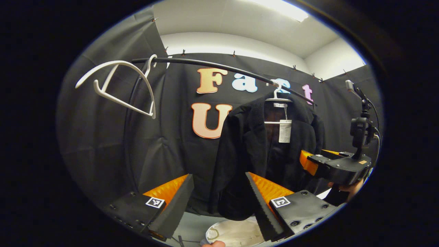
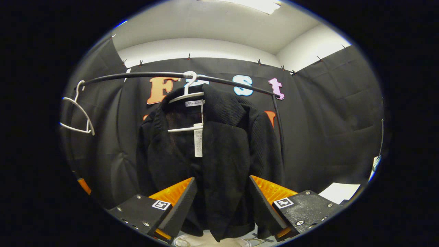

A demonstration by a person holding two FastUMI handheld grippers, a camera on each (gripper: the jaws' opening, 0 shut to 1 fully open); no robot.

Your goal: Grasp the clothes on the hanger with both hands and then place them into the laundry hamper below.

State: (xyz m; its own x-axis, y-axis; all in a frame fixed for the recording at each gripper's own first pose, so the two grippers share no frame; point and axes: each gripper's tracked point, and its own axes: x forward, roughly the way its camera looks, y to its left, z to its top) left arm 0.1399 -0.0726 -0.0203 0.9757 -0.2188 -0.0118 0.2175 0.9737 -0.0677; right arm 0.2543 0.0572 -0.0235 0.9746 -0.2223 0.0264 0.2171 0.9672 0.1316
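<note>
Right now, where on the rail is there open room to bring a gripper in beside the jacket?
The rail is bare between the empty white hanger and the black jacket; that gap is free. A shorter bare stretch runs on the jacket's other side to the rail's bend. It is crowded in front of the jacket, where the left gripper and right gripper both sit open.

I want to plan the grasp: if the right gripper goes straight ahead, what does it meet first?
Most likely the black jacket on its hanger: its front hangs between the open right gripper fingers. How far ahead is unclear.
</note>
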